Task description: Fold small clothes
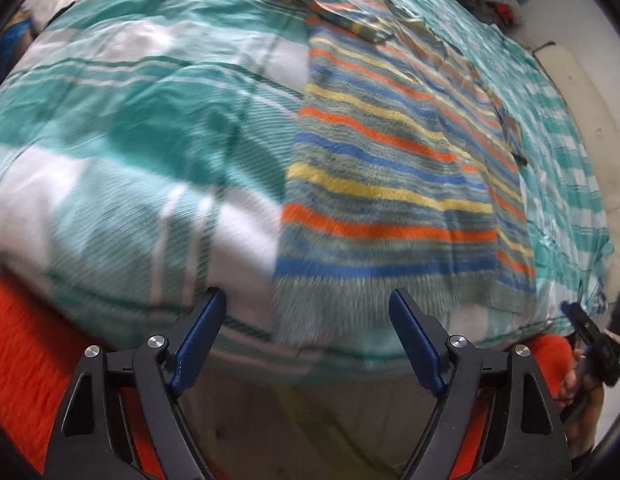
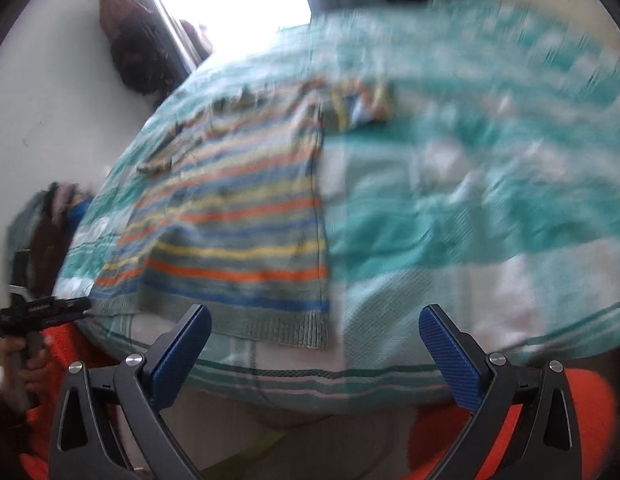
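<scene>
The bed (image 1: 122, 128), under a teal-and-white checked cover, fills the room in front of the person, and everything is best placed against its near edge. On it lies the striped sweater (image 1: 389, 152), already doubled lengthwise into a long strip, with its ribbed hem (image 1: 349, 300) at that near edge and its collar end towards the far side. A sleeve looks tucked in along one long side, though the blur makes that hard to confirm.

The step in hand, as I judge it, is taking the hem to bring it up over the body. To do that well, each gripper should pinch one hem corner through all the layers, not just the top one, and both should lift together so the strip does not skew. The knit is soft and will sag between the two grips, so a low, even carry towards the collar seems safer than a high swing.

Both hands point steeply down at the near edge of the bed. The left gripper (image 1: 306, 344) hangs just short of the hem, its blue fingers (image 1: 198, 340) spread wide with nothing between them. The right gripper (image 2: 315, 356) hovers over the hem's other corner, likewise gaping and empty. Orange sleeves (image 1: 26, 344) show below both.
</scene>
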`<action>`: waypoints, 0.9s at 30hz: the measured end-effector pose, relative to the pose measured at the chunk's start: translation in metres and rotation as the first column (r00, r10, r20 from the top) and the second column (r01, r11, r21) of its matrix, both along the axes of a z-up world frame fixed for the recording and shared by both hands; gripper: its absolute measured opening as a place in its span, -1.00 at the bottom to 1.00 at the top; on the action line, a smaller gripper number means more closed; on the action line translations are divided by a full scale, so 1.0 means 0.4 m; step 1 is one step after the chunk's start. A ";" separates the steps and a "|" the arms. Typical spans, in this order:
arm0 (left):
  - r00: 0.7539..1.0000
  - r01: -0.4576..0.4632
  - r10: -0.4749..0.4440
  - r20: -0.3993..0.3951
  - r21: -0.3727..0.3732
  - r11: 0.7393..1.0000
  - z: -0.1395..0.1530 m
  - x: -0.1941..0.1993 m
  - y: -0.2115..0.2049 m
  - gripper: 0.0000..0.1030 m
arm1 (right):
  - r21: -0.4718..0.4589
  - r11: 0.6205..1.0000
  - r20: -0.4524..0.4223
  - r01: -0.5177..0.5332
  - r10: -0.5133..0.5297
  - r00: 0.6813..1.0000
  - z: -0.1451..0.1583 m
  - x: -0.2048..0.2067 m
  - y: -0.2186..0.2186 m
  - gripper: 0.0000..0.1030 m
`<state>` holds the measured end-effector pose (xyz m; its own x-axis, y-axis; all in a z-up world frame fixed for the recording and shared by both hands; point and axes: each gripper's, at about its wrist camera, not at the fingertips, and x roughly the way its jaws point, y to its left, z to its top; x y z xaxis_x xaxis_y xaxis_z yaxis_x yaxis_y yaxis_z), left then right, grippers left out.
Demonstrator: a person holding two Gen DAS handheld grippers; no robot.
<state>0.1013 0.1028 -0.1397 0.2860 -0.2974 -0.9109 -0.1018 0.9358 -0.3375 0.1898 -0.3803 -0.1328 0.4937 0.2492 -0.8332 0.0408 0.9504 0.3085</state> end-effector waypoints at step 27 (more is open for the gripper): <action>0.983 0.168 -0.181 0.026 0.265 0.950 -0.021 -0.017 -0.047 -0.94 | 0.032 0.996 -0.222 -0.086 0.091 0.971 -0.172 0.096 0.065 -0.88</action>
<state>0.0944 0.0841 -0.1480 0.2977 -0.1014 -0.9493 0.0817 0.9934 -0.0805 0.2282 -0.3544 -0.2018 0.2715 0.3033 -0.9134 0.0273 0.9462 0.3223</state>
